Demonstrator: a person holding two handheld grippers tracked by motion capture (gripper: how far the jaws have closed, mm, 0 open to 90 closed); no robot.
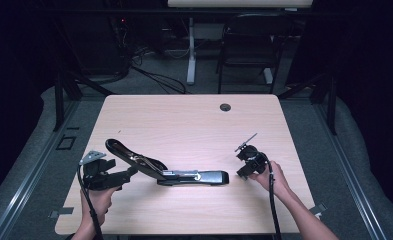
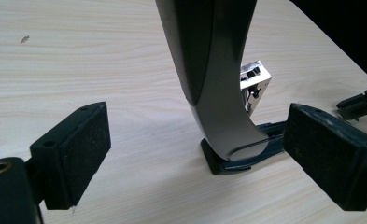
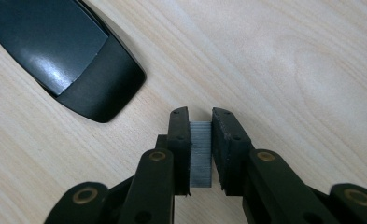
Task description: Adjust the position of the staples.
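My left gripper [image 1: 129, 174] sits near the surface's front-left corner, its fingers [image 2: 74, 154] spread wide apart and grasping nothing. Between them, in the left gripper view, the stapler's raised arm [image 2: 214, 79] curves up from its hinged rear end, with neither pad touching it.

The stapler [image 1: 169, 172] lies along the front part of the surface [image 1: 184, 120], roughly midway between its left and right edges. It is swung open: the top arm tilts up toward the left, and the base lies flat, pointing right. The bright metal staple channel [image 2: 255, 81] shows behind the arm; I cannot tell whether anything is loaded in it.

To the right, near the front-right part of the surface and apart from the stapler's nose, my right gripper [image 1: 244, 155] is clenched on a strip of staples [image 3: 201, 151], a grey ridged block pinched upright between the two fingers [image 3: 179, 140]. The stapler's dark rounded end lies just beside it in the right gripper view.

The surface is pale wood grain with a cable grommet [image 1: 225, 107] near the far edge. Beyond it stand a black chair [image 1: 251, 47] and a table leg [image 1: 190, 50] on grey floor, with cables trailing at the back.
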